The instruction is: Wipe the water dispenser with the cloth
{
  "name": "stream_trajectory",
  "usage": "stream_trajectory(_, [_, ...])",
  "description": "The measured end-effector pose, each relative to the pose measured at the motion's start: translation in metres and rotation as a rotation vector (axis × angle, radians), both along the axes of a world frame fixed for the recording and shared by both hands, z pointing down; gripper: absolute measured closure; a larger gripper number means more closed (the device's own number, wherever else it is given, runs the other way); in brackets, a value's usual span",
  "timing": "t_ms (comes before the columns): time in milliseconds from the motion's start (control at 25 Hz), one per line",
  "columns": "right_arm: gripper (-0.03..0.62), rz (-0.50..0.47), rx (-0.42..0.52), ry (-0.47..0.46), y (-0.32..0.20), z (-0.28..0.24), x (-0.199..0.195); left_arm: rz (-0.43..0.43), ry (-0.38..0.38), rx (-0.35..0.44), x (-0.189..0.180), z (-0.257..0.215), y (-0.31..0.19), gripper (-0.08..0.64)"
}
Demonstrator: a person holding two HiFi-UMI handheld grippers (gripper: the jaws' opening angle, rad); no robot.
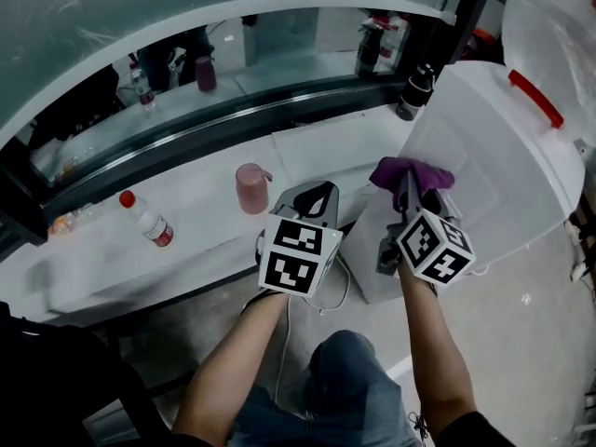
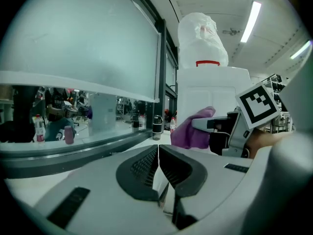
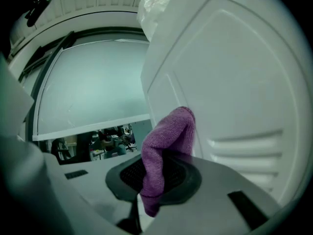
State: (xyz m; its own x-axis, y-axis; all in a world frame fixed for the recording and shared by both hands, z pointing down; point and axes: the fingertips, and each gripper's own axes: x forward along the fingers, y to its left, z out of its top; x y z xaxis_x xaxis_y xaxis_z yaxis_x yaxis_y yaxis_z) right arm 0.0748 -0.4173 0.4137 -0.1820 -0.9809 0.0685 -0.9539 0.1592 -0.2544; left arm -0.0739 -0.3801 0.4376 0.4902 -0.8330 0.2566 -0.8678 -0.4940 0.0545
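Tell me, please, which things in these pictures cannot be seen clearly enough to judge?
- Contact between the cloth in the right gripper and the water dispenser: the cloth itself covers the spot in the head view, and the right gripper view leaves it unclear.
- Print on the red-capped bottle: too small in the head view.
- Bottles behind the glass: dark and small in the head view.

White counter point(image 1: 196, 214) below frosted window point(image 1: 140, 12)

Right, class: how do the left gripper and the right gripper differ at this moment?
The right gripper is shut on the purple cloth; the left gripper is shut on nothing. The right gripper reaches up to the white water dispenser; the left gripper hangs back from it. Both carry marker cubes.
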Motion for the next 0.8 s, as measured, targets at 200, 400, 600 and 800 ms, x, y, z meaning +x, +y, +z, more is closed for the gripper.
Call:
stream_trajectory(200, [0.546,-0.010,-0.029,0.036,0.001,0.058,-0.001,0.016,0.005,0.000,0.008,0.040,0.004,0.532])
stream_trajectory(400, [0.546,-0.017,-0.069,0.064,0.001,0.116,-0.003,0.031,-0.005,0.001,0.012,0.071,0.013,0.532])
stream_trajectory(600, [0.546,-0.038,-0.117,0.109,-0.003,0.180,-0.009,0.048,-0.041,-0.010,0.015,0.101,0.018,0.531])
stream_trajectory(800, [0.546,-0.050,-0.198,0.143,-0.002,0.248,-0.010,0.074,-0.045,-0.028,0.021,0.125,0.023,0.532])
